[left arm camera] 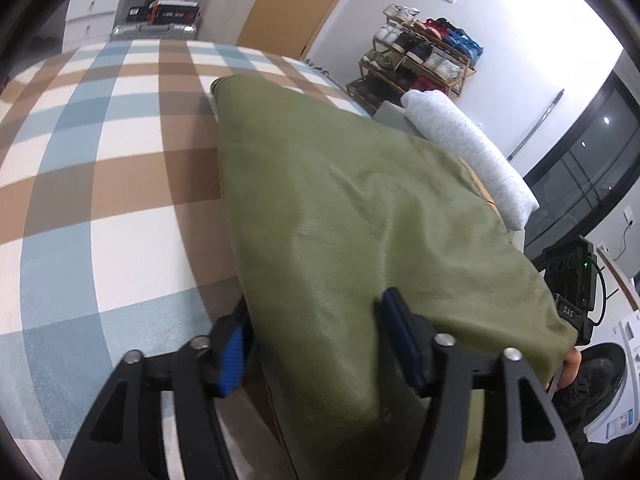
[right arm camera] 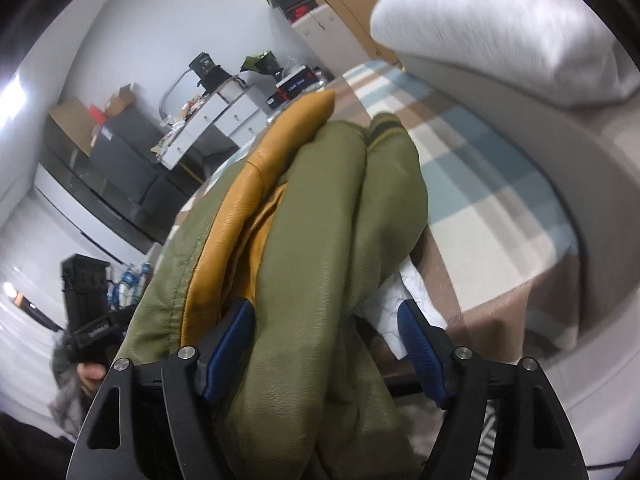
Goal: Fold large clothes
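An olive green jacket (left arm camera: 344, 216) with mustard yellow lining (right arm camera: 240, 200) lies folded on a plaid blanket (left arm camera: 100, 152). My left gripper (left arm camera: 316, 340) is shut on the jacket's near edge, with thick fabric bunched between its blue pads (left arm camera: 232, 360). My right gripper (right arm camera: 328, 344) is shut on the folded bundle of the jacket (right arm camera: 320, 240), which fills the gap between its blue pads (right arm camera: 420, 348). The right gripper also shows at the right edge of the left wrist view.
A grey folded garment (left arm camera: 468, 148) lies on the far right of the bed, and shows large in the right wrist view (right arm camera: 500, 28). A shoe rack (left arm camera: 416, 56), white drawers (left arm camera: 92, 12) and boxes stand beyond. A washing machine (left arm camera: 612, 384) is at the right.
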The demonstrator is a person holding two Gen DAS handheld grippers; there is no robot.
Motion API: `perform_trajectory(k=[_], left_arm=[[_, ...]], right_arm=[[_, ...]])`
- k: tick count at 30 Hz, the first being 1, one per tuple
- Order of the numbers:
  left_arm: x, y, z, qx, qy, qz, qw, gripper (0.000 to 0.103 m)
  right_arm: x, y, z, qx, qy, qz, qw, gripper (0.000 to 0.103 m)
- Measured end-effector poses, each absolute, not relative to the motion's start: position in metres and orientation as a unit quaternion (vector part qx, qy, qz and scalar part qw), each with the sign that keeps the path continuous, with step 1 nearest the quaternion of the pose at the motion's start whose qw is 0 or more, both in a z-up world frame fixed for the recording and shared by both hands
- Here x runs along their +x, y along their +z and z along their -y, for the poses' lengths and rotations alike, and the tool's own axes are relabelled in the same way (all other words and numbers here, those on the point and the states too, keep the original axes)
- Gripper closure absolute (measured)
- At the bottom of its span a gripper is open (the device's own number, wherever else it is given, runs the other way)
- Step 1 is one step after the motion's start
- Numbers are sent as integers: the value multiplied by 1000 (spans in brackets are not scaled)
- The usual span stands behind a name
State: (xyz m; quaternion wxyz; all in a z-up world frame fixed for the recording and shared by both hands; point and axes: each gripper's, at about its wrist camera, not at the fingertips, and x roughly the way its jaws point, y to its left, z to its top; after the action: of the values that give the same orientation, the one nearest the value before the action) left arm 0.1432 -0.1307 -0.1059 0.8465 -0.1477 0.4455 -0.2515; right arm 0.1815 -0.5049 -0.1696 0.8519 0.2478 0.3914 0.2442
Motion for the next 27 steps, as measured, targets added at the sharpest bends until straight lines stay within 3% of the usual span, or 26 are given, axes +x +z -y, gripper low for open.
perform_trajectory(k=[5, 12, 23, 27], left_arm=[[151, -116, 124, -193, -271, -463, 822, 37], [147, -113, 125, -182, -267, -464, 825, 37], [151, -115, 125, -188, -266, -467, 822, 37], [142, -104, 132, -179, -262, -438, 841, 62]], right_arm=[[185, -179, 510, 290, 285, -378, 832, 28], [181, -165, 491, 284, 305, -380, 826, 41], [190, -183, 496, 307, 306, -384, 816, 45], [185, -176, 492, 283, 299, -369, 833, 68]])
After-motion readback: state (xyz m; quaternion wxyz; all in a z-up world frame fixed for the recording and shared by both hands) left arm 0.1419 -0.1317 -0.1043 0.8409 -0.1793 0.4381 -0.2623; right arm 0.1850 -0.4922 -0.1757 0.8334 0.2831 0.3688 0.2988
